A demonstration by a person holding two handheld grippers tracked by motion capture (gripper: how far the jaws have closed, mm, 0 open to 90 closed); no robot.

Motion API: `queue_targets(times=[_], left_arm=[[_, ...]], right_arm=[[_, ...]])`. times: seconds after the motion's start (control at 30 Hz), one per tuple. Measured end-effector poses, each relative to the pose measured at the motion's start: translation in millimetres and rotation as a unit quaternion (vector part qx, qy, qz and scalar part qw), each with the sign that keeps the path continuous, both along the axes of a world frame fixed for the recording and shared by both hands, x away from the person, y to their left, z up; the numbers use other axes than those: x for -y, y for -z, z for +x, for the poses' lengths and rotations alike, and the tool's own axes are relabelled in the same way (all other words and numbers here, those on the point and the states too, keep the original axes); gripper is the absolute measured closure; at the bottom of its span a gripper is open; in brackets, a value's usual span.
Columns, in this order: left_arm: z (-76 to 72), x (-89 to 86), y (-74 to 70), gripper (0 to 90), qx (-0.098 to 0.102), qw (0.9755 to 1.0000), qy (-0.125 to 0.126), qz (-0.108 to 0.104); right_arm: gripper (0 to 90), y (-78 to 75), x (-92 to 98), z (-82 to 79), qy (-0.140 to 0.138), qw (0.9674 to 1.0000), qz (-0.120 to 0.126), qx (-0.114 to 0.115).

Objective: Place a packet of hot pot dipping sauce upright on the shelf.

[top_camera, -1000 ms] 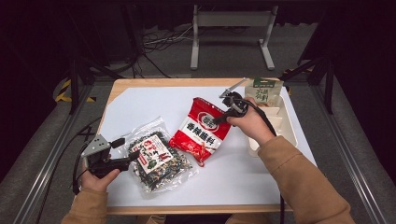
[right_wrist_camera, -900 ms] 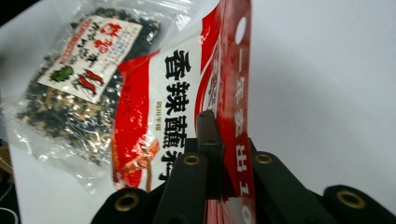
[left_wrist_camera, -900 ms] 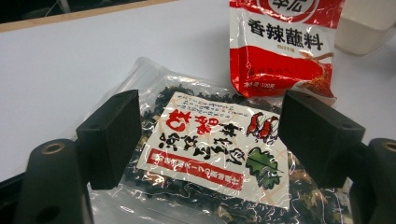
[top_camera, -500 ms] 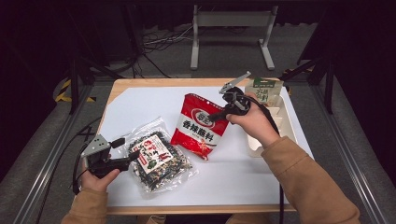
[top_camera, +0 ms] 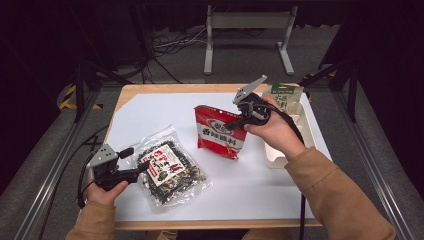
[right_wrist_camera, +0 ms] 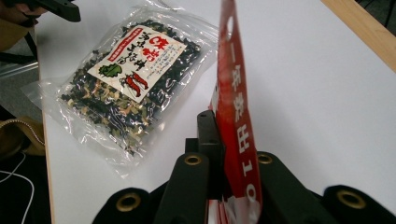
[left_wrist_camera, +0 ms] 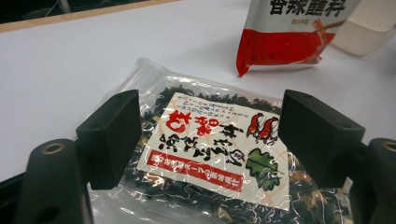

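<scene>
At the high view's centre, the right gripper [top_camera: 239,119] pinches the red packet's [top_camera: 220,133] top edge above the bench [top_camera: 150,110]. Lower left, the left gripper [left_wrist_camera: 205,135] hangs jaws spread over the clear seaweed bag [top_camera: 170,170].

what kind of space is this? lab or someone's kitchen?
Most likely a lab or recording studio, not a kitchen: black curtained surroundings, loose cables on the floor, a metal frame around the white-topped table, and only snack packets as props.

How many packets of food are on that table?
3: a clear seaweed bag lying flat by the left tool, a red packet pinched by the right tool, and a green packet standing in the tray.
</scene>
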State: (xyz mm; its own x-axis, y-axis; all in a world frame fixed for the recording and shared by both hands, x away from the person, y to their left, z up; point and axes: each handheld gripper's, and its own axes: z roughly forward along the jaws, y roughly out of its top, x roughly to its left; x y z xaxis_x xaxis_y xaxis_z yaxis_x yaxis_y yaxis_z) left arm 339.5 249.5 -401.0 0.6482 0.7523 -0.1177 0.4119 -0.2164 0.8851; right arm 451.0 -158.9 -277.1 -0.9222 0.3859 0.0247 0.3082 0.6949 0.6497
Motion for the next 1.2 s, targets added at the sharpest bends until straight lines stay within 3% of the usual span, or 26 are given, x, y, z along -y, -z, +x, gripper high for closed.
queue_targets(times=[0.27, 0.63, 1.2], left_arm=[[2.7, 1.6, 0.0, 22.4, 0.002, 1.0, 0.002, -0.001], [6.4, 4.7, 0.0, 22.4, 0.001, 1.0, 0.008, -0.001], [8.5, 6.1, -0.2, 22.4, 0.004, 0.9999, 0.009, 0.001]], right_arm=[[89.1, -14.3, 9.9, -6.8, 0.0, 0.9999, -0.005, 0.012], [89.0, -37.8, 28.1, -15.2, -0.006, 0.9988, -0.014, 0.046], [89.0, -64.0, 67.6, -21.0, 0.01, 0.997, -0.02, 0.074]])
